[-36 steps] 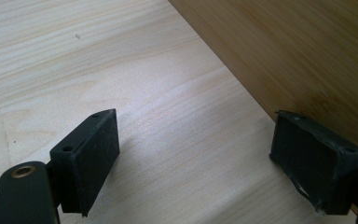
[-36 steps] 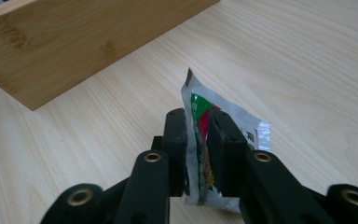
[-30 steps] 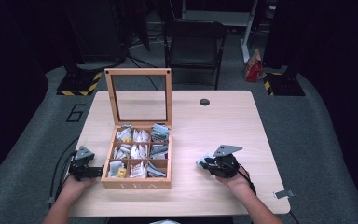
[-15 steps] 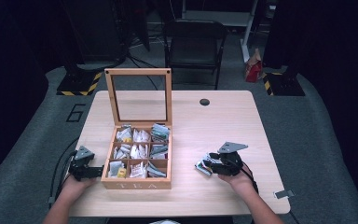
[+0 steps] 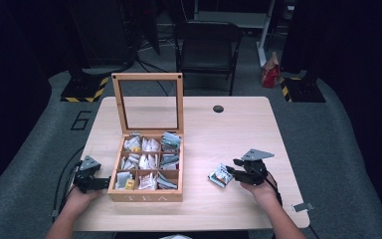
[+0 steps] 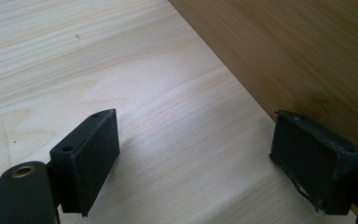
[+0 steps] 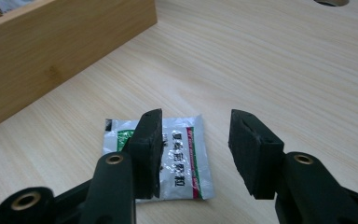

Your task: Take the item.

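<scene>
An open wooden tea box with several sachets in its compartments stands at the left middle of the table. A silver sachet lies flat on the table to the right of the box. My right gripper hovers just over the sachet's near end. Its jaws have just been opening, and the pads do not press on the sachet. My left gripper rests open beside the box's left wall, with only bare tabletop between its pads.
The box's glass lid stands upright at the back of the box. A round hole is in the table near its far edge. A black chair stands beyond the table. A small metal clip lies at the right front corner.
My right gripper has let go of the sachet, widened its jaws and drawn back a little to the right. The sachet stays on the table. The left gripper has not moved.
</scene>
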A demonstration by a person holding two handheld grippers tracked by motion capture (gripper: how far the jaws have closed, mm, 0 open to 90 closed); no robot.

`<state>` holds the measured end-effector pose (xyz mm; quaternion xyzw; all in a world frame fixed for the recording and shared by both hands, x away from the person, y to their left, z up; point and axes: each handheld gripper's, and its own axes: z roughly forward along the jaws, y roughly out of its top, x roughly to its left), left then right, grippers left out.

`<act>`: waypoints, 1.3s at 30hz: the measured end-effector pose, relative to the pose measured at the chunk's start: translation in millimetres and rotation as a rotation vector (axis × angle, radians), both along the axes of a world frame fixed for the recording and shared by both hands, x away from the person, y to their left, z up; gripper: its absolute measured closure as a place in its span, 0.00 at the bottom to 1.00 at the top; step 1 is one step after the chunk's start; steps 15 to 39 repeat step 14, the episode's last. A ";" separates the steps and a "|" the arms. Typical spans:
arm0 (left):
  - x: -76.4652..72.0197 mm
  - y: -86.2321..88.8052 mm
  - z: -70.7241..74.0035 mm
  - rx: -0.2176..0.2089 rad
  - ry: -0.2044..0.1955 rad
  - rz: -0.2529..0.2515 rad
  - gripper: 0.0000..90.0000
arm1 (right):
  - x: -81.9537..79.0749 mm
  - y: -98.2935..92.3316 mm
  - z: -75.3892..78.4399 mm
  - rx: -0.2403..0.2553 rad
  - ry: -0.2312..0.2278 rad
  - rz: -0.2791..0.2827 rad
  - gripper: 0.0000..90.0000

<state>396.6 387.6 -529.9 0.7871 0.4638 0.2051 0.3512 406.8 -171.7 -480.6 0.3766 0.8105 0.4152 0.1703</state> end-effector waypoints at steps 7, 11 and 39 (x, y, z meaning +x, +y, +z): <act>0.0 0.0 0.0 0.000 0.000 0.000 0.17 | 1.8 -7.7 -3.9 -0.012 0.005 -0.021 0.61; 0.0 0.1 0.0 0.000 0.000 0.000 0.17 | 2.6 -10.3 -5.3 -0.016 0.009 -0.028 0.60; 0.0 0.1 0.1 0.000 0.001 -0.001 0.17 | 2.7 -10.4 -6.1 -0.014 0.014 -0.029 0.60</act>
